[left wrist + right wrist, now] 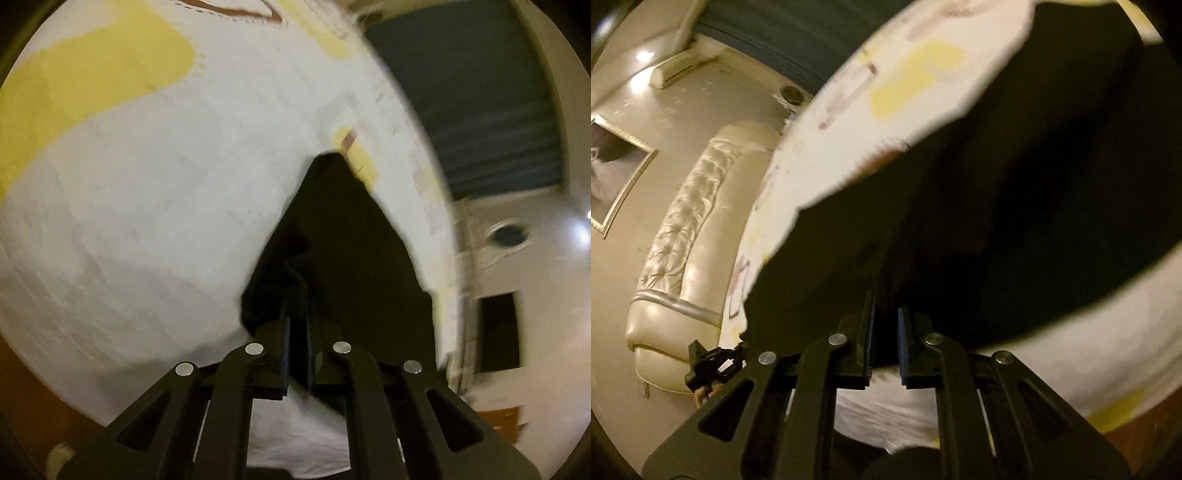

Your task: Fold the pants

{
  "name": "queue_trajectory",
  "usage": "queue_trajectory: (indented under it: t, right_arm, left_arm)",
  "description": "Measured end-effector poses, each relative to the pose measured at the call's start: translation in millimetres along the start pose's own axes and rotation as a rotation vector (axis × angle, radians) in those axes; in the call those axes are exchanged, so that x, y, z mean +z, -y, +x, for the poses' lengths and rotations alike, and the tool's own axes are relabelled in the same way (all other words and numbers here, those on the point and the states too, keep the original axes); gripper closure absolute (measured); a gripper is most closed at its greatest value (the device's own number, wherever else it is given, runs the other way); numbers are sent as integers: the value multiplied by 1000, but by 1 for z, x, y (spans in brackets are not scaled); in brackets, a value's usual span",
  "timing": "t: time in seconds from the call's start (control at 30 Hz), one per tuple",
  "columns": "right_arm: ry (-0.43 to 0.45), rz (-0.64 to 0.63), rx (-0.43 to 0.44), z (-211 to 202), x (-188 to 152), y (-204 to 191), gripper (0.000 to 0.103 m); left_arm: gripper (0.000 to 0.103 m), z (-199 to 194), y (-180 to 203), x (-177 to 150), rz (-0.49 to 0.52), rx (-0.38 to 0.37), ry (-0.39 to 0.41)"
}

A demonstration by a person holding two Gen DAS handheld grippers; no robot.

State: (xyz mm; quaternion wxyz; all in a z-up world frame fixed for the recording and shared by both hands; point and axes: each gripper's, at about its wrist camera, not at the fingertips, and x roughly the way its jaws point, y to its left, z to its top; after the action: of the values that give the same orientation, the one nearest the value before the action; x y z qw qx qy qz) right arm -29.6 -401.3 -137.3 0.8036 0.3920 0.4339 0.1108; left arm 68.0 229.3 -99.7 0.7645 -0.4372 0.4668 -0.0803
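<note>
Black pants lie on a white bedsheet with yellow patches. In the left wrist view my left gripper is shut on a corner of the dark cloth, which rises to a point beyond the fingertips. In the right wrist view the pants spread as a wide dark band across the sheet. My right gripper is shut on their near edge, the blue pads pinching the fabric. The left gripper shows at the lower left of the right wrist view.
A cream tufted headboard runs along the bed's left side in the right wrist view. A framed picture hangs on the wall. Dark blue curtains and a cream wall lie beyond the bed's edge. Brown floor shows at lower right.
</note>
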Motion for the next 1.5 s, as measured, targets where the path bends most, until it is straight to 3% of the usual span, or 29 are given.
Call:
queue_trajectory:
  t: [0.07, 0.2, 0.3, 0.43, 0.47, 0.5, 0.53, 0.57, 0.6, 0.63, 0.73, 0.8, 0.9, 1.03, 1.1, 1.17, 1.23, 1.4, 1.5]
  right_arm:
    - [-7, 16, 15, 1, -2, 5, 93]
    - [-9, 4, 7, 4, -5, 6, 94]
    - [-14, 11, 11, -1, -7, 4, 94]
    - [-40, 26, 14, -12, -4, 6, 88]
    - [-41, 28, 5, -19, -3, 7, 82]
    - [-36, 26, -8, -27, -1, 7, 77]
    - [-18, 17, -57, -39, 5, 7, 76]
    - [5, -4, -118, -50, 12, 6, 72]
    - [28, -23, -152, -59, 18, 5, 69]
    - [74, -57, -198, -73, 32, 3, 68]
    - [196, -81, -295, -99, 81, 2, 60]
    - [225, -52, -322, -103, 115, 4, 49]
    - [258, -24, -378, -91, 170, 9, 41]
    - [232, 22, -540, -47, 237, 23, 37]
    - [231, 62, -594, -28, 256, 36, 37]
    - [250, 100, -581, -27, 263, 49, 37]
    - [242, 126, -474, -34, 262, 60, 37]
    - [219, -13, -287, -96, 246, 85, 33]
    - [238, -54, -345, -167, 230, 132, 33]
  left_arm:
    - [96, -3, -1, 0, 14, -8, -4]
    - [96, -7, 25, -2, 174, 46, 0]
    - [96, -6, 34, 0, 222, 85, -11]
    - [90, -11, 21, 6, 167, 101, -26]
    - [88, -18, 18, 8, 157, 101, -14]
    - [82, -24, 17, 8, 161, 135, 17]
    - [69, -30, 15, 8, 169, 175, 44]
    - [63, -40, 17, 10, 194, 235, 97]
    - [49, -45, 20, 11, 216, 266, 129]
    - [35, -51, 26, 12, 246, 314, 169]
    - [18, -57, 54, 13, 337, 376, 255]
    - [16, -47, 77, 14, 396, 408, 274]
    - [16, -21, 109, 4, 511, 412, 237]
    - [16, 32, 144, -17, 669, 475, 175]
    - [16, 48, 151, -30, 702, 498, 168]
    - [16, 54, 150, -38, 701, 489, 151]
    - [16, 62, 148, -42, 693, 476, 119]
    - [16, 67, 139, -49, 670, 461, 84]
    - [16, 69, 132, -46, 641, 476, 91]
